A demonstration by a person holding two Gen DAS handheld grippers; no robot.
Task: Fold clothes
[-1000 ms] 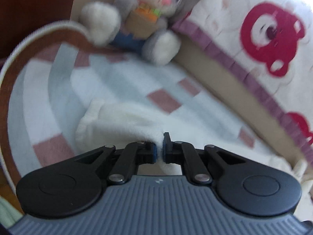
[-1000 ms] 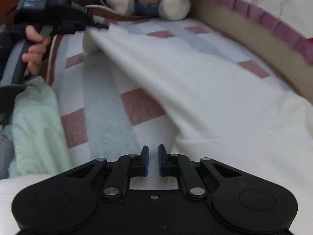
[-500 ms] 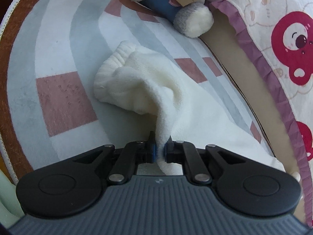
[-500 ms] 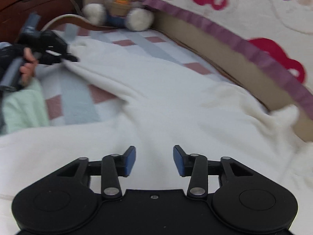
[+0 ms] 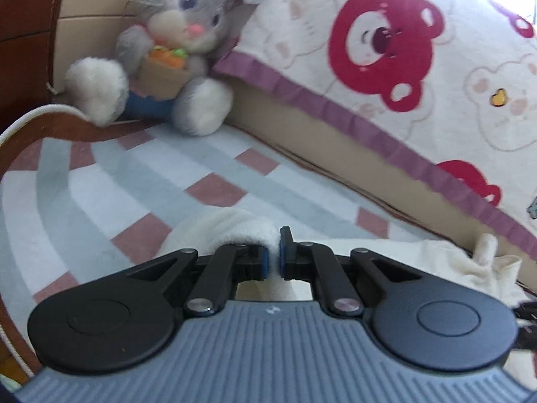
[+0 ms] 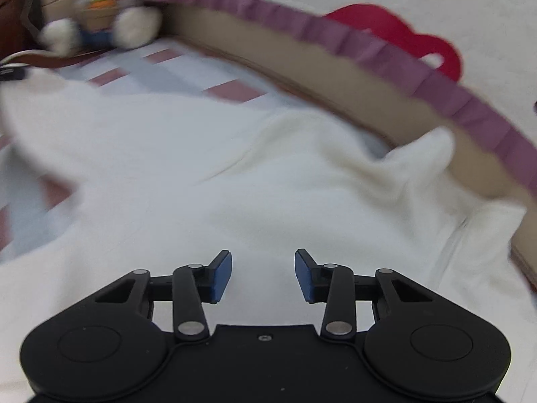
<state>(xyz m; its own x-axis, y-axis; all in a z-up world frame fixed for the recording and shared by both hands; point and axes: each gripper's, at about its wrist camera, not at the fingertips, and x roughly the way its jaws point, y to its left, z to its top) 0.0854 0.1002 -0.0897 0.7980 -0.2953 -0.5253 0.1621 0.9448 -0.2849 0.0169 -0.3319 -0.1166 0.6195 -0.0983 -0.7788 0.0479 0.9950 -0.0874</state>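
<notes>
Cream fleece garment spread over the striped rug, beside the bed base under the bear-print bedspread. Left gripper with jaws pressed together on a cuff-like end of the fleece, the cloth bunched just ahead of the fingertips. Right gripper with jaws spread wide, poised just above the broad white body of the garment, nothing between the pads. Judged step: one end of the cloth, likely a sleeve, held up for carrying across, the free gripper ready to pin or take a second hold; equally a fit for straightening the piece out flat ahead of a fold, and the blur in the right view settles neither. Next move, on either reading, calls for tension kept on the pinched end, so the soft, thick fleece does not sag or slip. Long axis of the garment hard to fix: cloth running from the near foreground away toward the plush rabbit at the far end of the rug, roughly along the bed edge, with a crumpled corner rising against the bed base.
</notes>
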